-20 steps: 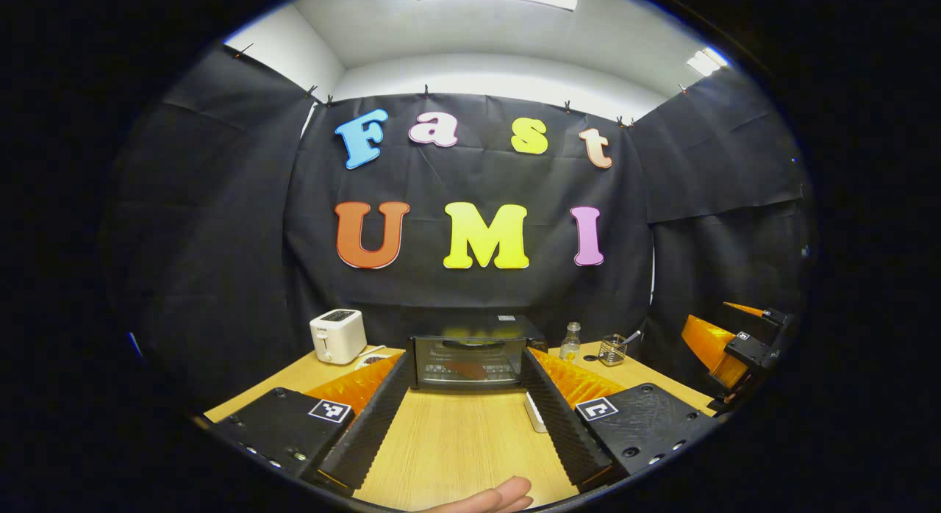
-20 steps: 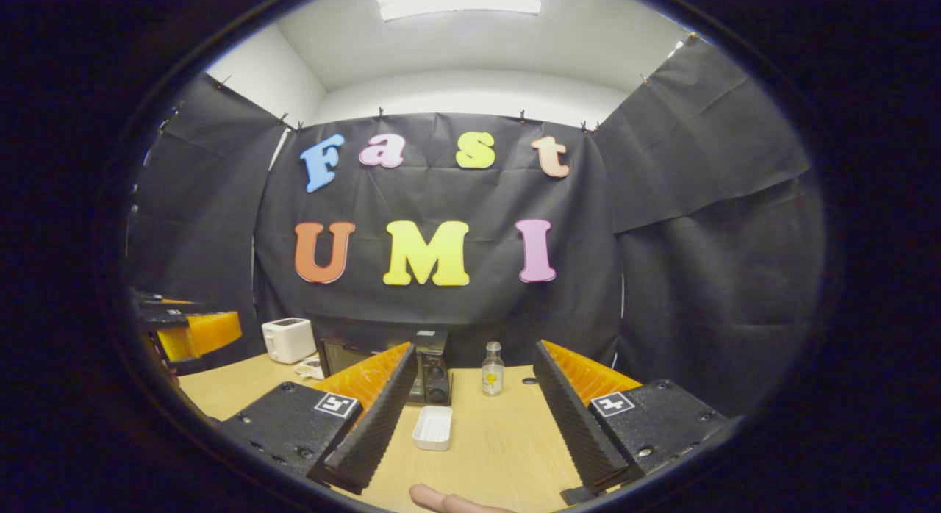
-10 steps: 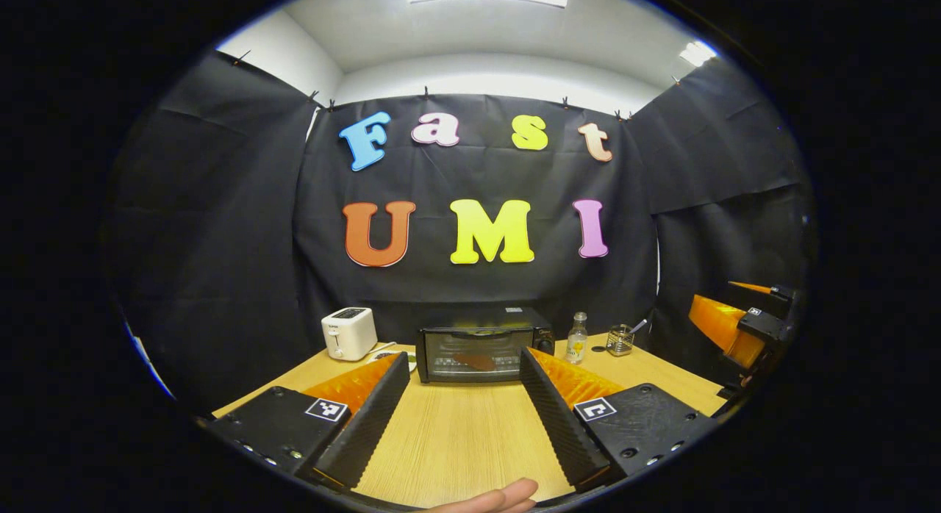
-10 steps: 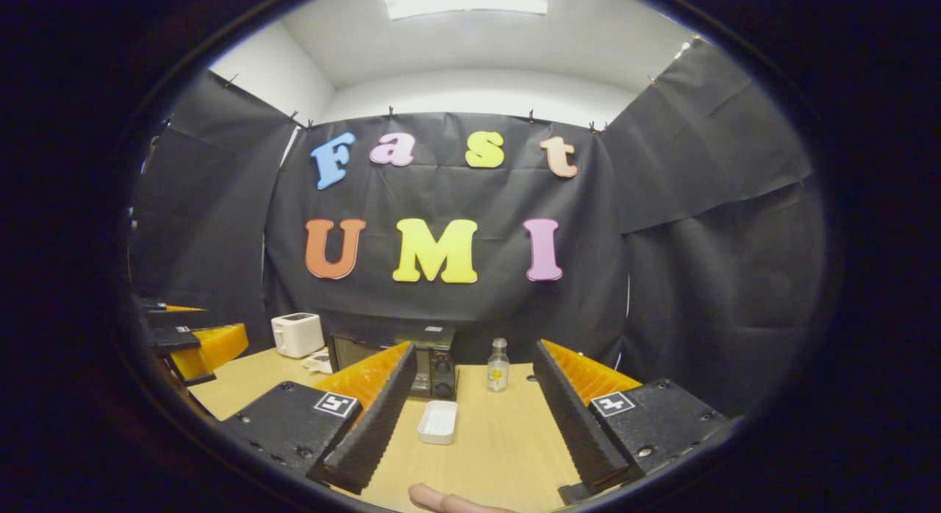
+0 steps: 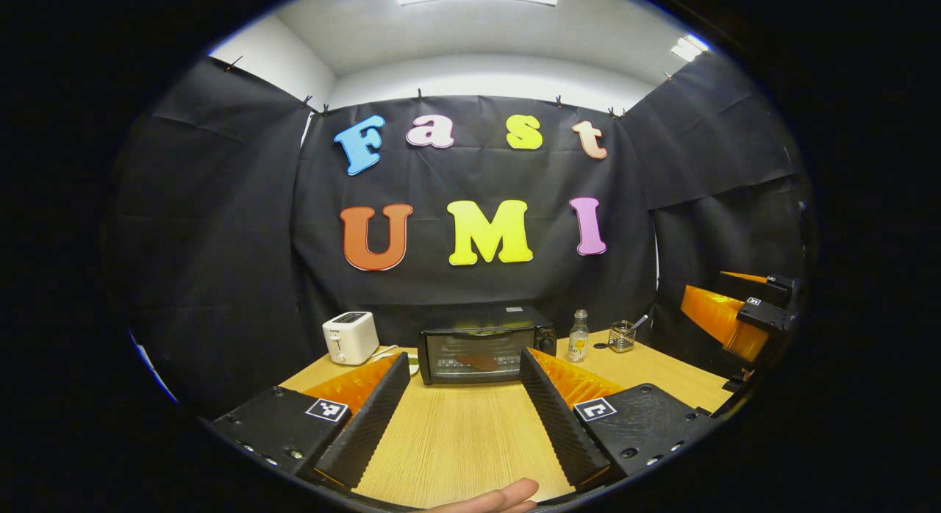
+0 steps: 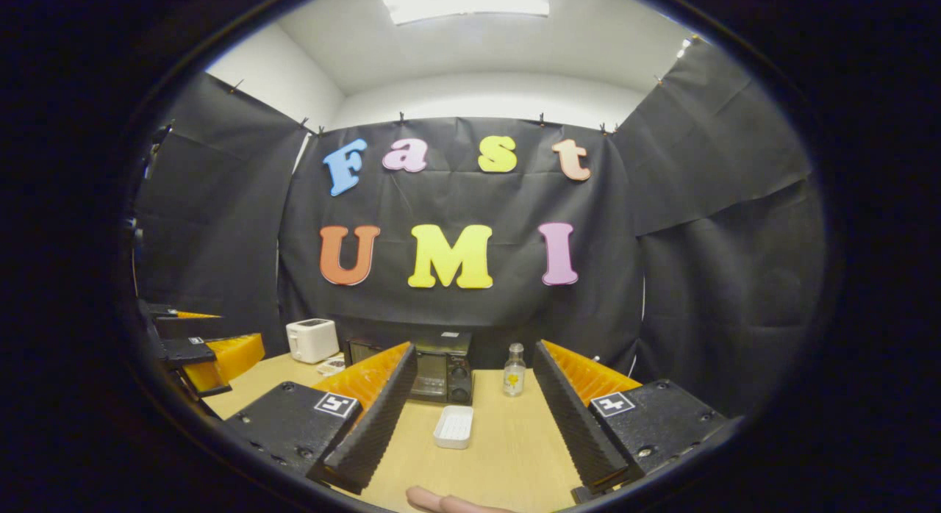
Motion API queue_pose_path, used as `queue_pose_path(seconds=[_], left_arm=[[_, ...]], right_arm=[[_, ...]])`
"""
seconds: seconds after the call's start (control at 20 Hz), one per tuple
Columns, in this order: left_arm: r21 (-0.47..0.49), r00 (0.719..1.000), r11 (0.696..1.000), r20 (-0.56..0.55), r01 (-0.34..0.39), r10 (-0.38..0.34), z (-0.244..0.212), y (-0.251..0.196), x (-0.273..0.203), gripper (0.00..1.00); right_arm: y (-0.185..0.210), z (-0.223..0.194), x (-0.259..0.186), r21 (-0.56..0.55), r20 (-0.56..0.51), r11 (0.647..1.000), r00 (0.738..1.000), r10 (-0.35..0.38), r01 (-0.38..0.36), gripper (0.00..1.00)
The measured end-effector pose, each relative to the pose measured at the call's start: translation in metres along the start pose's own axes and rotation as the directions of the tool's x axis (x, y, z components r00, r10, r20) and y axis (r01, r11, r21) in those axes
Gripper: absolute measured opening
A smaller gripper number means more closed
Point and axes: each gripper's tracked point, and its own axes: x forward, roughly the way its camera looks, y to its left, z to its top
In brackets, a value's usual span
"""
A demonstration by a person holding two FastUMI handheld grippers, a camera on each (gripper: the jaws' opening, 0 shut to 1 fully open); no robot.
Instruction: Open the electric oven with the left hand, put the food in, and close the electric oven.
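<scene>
The left gripper [image 5: 463, 395] is spread wide and holds nothing, with bare table [image 5: 459, 439] running ahead to the closed electric oven [image 5: 481, 345], food [image 5: 478, 361] inside. The right gripper [image 6: 474, 403] gapes wide too, its 2 fingers flanking a white tray [image 6: 453, 427].

No legible text; toaster [image 5: 350, 337] and bottle [image 5: 578, 336] labels too small

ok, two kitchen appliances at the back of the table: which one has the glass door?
The black electric oven, centred between the left gripper fingers; door closed. The white toaster to its left has top slots instead.
</scene>
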Motion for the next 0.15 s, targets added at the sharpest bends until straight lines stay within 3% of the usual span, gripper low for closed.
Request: queue_pose_path(seconds=[0.15], left_arm=[[0.011, 1.0, 1.0, 0.006, 0.008, -0.008, 0.0013, -0.0004, -0.0024, 0.96]], right_arm=[[-0.0007, -0.0023, 0.0016, 0.002, -0.007, 1.0, 1.0, 0.0, 0.0, 0.97]])
